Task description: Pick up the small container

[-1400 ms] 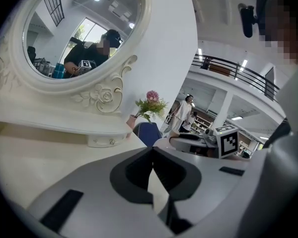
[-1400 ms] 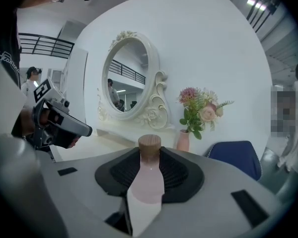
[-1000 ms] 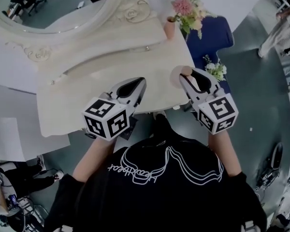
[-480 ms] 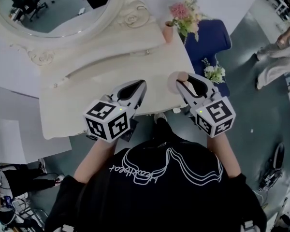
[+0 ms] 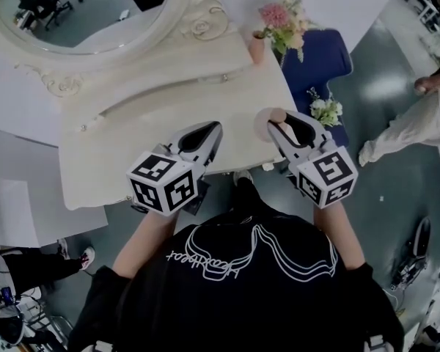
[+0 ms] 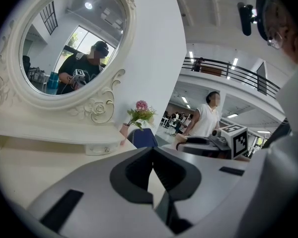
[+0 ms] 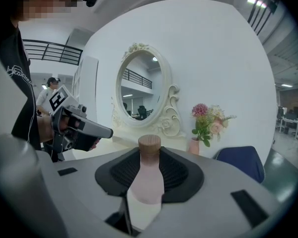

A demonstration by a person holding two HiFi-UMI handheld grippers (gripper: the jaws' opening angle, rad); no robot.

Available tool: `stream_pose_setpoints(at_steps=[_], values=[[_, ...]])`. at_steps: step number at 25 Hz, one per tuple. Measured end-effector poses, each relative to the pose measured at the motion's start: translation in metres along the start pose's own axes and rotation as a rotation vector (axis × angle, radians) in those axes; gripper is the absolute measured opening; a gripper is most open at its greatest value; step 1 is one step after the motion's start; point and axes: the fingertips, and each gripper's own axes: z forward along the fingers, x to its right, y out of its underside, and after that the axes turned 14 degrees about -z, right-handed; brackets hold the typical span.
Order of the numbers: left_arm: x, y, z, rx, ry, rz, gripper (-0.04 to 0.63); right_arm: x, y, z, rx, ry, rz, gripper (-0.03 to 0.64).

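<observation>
- Head view: clamping the small pink bottle (image 5: 266,123) in the right gripper (image 5: 281,121), at the right end of the white dressing table (image 5: 117,160).
- Left gripper view: showing the left gripper (image 6: 153,165) pinched together on nothing.
- Right gripper view: squeezing the bottle (image 7: 147,185) just under its wooden cap (image 7: 149,144). Looks light, hard and smooth, so likely slippery and may break if dropped. Best to hold the wide middle, firmly but gently.

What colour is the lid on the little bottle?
Brown, like wood. The lid shows best in the right gripper view, atop the pale pink bottle.
</observation>
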Motion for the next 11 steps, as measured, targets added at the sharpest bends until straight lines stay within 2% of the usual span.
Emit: stream_pose_setpoints(at_steps=[11], values=[[-0.0041,0.0009,0.0052,-0.010,0.001,-0.005,0.003,0.0039,0.0040,0.0054,-0.007,0.004,0.014,0.124]])
